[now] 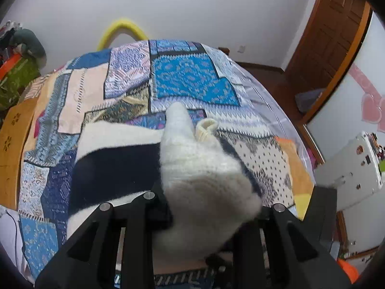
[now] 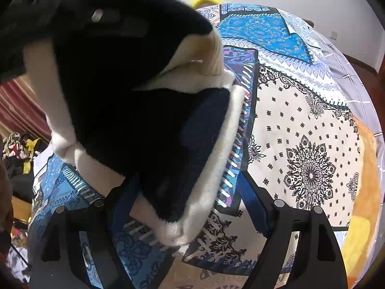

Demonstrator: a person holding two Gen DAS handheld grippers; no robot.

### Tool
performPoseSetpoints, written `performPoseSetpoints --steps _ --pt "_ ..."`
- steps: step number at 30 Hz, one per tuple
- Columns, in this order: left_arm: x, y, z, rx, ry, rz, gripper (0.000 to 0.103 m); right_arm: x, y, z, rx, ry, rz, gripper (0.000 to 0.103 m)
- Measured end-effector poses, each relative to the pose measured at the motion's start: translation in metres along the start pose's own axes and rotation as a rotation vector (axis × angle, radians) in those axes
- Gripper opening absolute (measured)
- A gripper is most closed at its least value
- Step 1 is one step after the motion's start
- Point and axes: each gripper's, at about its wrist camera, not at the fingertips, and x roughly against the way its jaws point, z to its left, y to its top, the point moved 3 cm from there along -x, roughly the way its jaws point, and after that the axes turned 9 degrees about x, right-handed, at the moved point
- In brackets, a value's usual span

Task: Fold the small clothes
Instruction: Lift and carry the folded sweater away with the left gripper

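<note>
Your right claw [image 2: 190,207] stands with its jaws spread wide, a corner of the navy-and-white knit garment [image 2: 144,120] hanging between them. The garment is lifted above the patchwork bedspread [image 2: 300,125]. The left claw [image 2: 79,21] grips its upper edge.

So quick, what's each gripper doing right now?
Left gripper: closed on the white and navy sweater.
Right gripper: open, sweater corner between its fingers, not pinched.
</note>
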Motion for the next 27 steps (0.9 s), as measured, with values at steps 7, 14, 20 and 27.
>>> performPoseSetpoints --steps 7,14,20,27 --pt "0.004 -0.02 -0.001 -0.023 -0.024 0.037 0.024 0.015 -0.008 0.001 -0.004 -0.022 -0.018 0.079" --pt "0.0 -0.037 -0.004 -0.051 -0.004 0.065 0.025 0.034 -0.02 -0.001 0.005 -0.063 -0.027 0.079" --pt "0.005 -0.042 -0.005 -0.075 0.007 0.071 0.035 0.049 -0.032 -0.006 -0.001 -0.1 -0.026 0.079" --pt "0.029 -0.052 -0.002 -0.099 -0.033 0.071 0.053 0.071 -0.03 -0.01 -0.019 -0.128 -0.066 0.079"
